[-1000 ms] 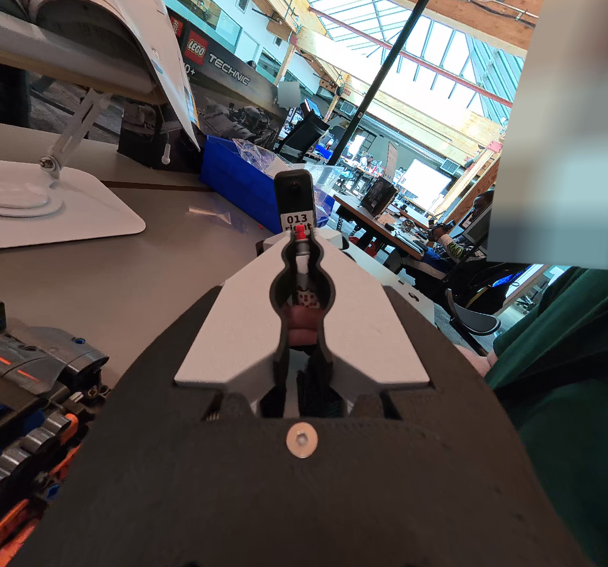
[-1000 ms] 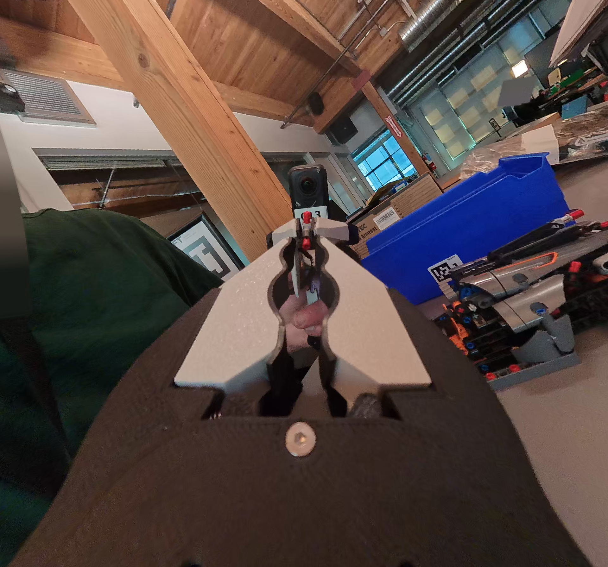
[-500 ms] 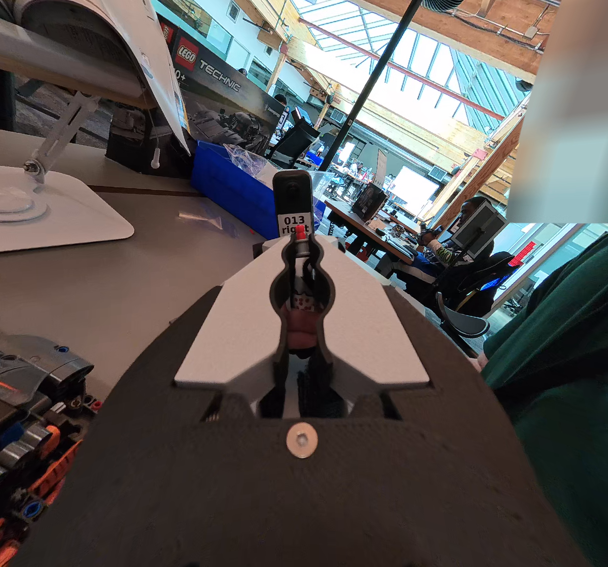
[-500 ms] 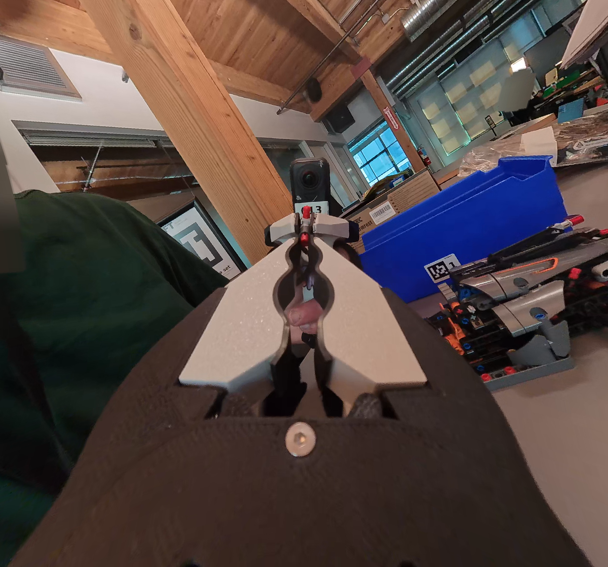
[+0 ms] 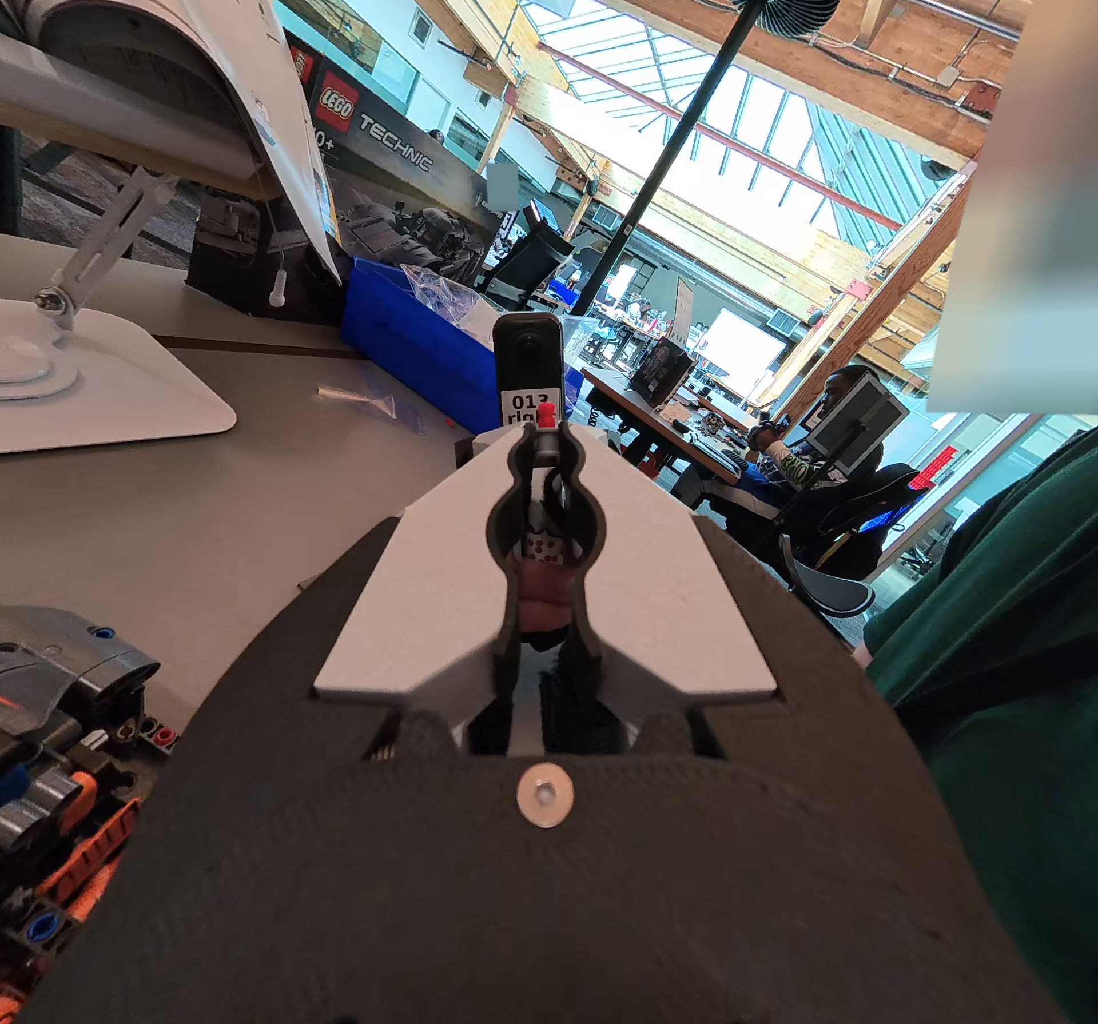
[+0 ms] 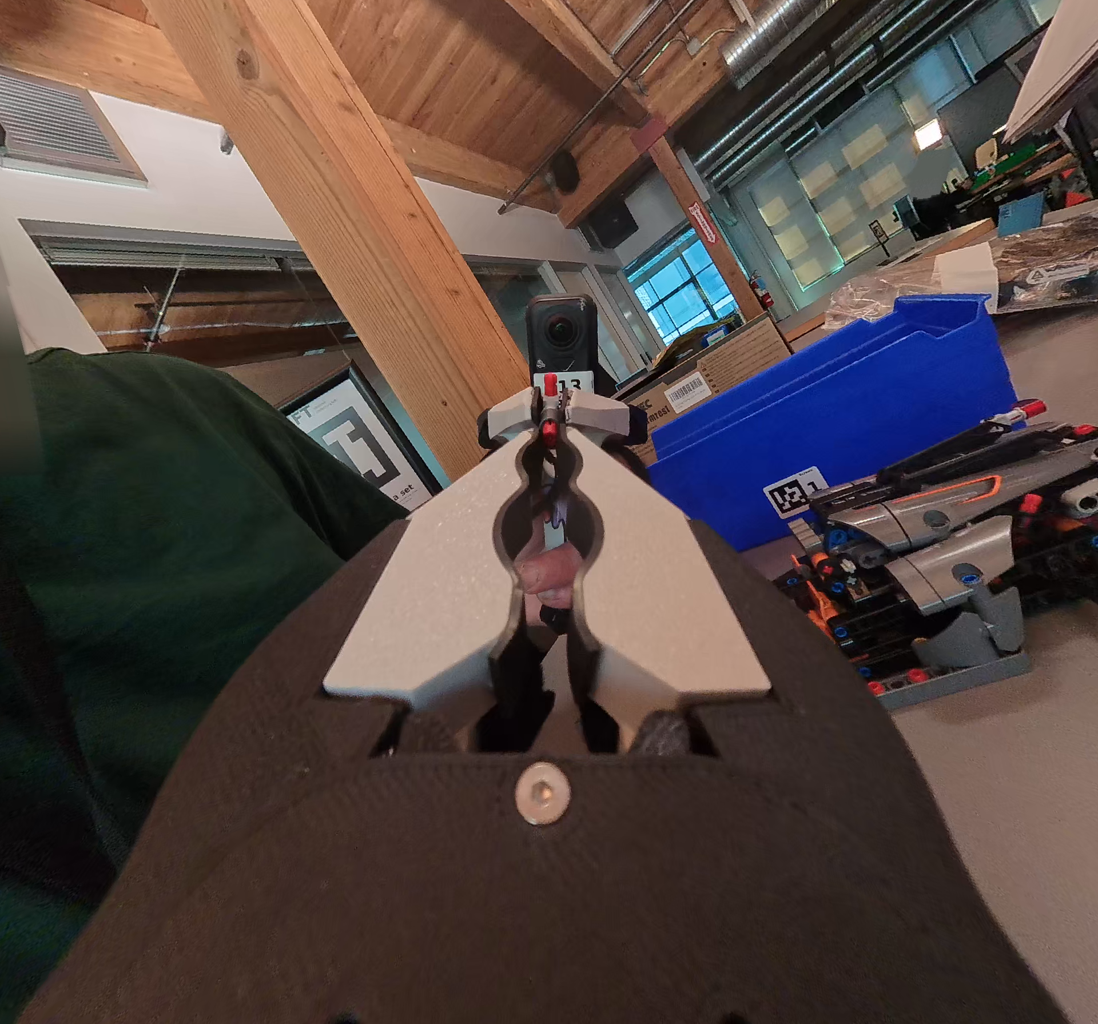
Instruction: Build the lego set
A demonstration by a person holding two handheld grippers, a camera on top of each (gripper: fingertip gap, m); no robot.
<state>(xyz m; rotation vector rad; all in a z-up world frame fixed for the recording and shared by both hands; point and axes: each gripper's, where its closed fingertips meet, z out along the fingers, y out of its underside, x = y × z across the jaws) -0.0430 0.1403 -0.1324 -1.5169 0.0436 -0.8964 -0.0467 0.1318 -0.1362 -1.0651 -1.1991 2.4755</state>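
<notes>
left gripper [image 5: 543, 442] & right gripper [image 6: 548, 436]: tip to tip at frame centre, both clamped on small red-tipped pin [image 5: 546, 414] | car model [image 6: 927, 544]: right of frame, largely built | pin not yet fitted | blue bin [image 6: 843, 425] behind

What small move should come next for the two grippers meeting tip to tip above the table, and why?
Probably press the left gripper and right gripper gently toward each other along their shared line to seat it: both look shut on the red-tipped pin, which is pinched between them, away from the model.
</notes>
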